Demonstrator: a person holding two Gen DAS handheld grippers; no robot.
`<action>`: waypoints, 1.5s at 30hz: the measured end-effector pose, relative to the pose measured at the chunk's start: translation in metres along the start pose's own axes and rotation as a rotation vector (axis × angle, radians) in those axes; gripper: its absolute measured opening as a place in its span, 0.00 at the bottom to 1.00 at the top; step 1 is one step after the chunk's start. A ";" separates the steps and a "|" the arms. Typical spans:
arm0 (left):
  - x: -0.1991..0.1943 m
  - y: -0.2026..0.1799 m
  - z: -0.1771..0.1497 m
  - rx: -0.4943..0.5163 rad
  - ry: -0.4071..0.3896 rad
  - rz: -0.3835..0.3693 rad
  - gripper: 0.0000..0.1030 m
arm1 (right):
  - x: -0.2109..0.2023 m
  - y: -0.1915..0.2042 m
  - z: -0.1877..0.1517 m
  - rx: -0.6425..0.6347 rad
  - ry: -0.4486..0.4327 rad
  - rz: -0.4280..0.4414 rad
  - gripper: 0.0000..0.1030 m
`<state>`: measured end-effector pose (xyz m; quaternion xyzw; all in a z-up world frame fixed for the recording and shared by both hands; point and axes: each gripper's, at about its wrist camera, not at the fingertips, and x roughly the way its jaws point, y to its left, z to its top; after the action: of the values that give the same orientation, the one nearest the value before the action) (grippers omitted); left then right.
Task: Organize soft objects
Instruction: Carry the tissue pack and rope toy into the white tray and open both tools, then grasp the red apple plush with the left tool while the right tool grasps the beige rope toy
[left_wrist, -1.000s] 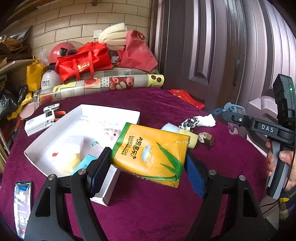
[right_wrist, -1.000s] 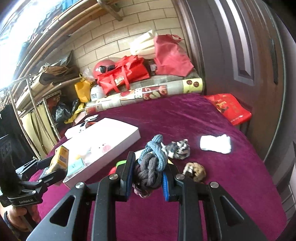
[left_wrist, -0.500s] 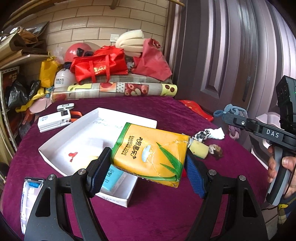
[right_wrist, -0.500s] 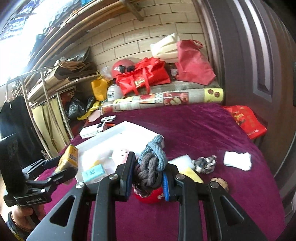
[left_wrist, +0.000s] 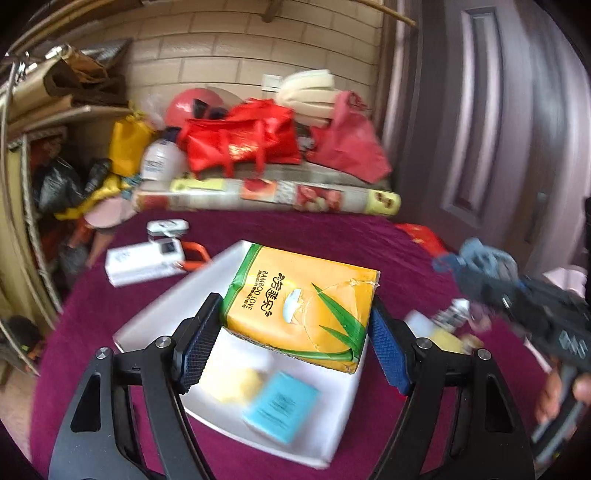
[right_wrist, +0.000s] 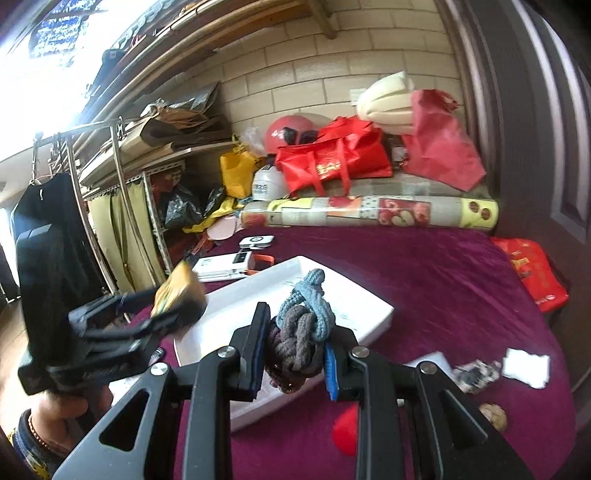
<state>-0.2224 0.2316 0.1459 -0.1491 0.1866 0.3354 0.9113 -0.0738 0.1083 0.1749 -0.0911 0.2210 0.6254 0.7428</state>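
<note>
My left gripper (left_wrist: 295, 332) is shut on an orange tissue pack (left_wrist: 301, 301) with green leaves, held above the white tray (left_wrist: 343, 417). In the tray lie a yellow sponge (left_wrist: 236, 384) and a light blue packet (left_wrist: 280, 406). My right gripper (right_wrist: 295, 354) is shut on a knotted rope toy (right_wrist: 301, 332), blue and grey, hanging over the near edge of the white tray (right_wrist: 373, 314). In the left wrist view the right gripper (left_wrist: 517, 295) shows blurred at the right with the rope toy (left_wrist: 476, 258). The left gripper (right_wrist: 140, 317) with the tissue pack (right_wrist: 177, 291) shows at the left of the right wrist view.
On the purple cloth (right_wrist: 424, 266) to the right lie a white cloth (right_wrist: 526, 367), a patterned fabric piece (right_wrist: 474, 374), a brown ball (right_wrist: 493, 415) and a red ball (right_wrist: 345, 432). A white power bank (left_wrist: 144, 260) lies left of the tray. Red bags (left_wrist: 240, 140) and a patterned roll (left_wrist: 266, 194) line the back.
Both grippers have moved left and forward toward the tray with their loads. The tissue pack now hangs over the tray's middle, and the rope toy over its near edge.
</note>
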 end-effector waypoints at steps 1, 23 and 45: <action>0.007 0.006 0.006 -0.002 0.002 0.026 0.75 | 0.008 0.002 0.002 0.007 0.009 0.009 0.25; 0.076 0.079 -0.008 -0.259 0.008 0.236 1.00 | 0.127 0.016 -0.026 0.077 0.149 -0.005 1.00; 0.031 0.035 -0.011 -0.253 -0.077 0.144 1.00 | -0.010 -0.059 -0.029 0.162 -0.140 -0.247 1.00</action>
<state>-0.2262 0.2705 0.1177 -0.2360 0.1179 0.4261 0.8653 -0.0242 0.0761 0.1450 -0.0134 0.2055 0.5141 0.8327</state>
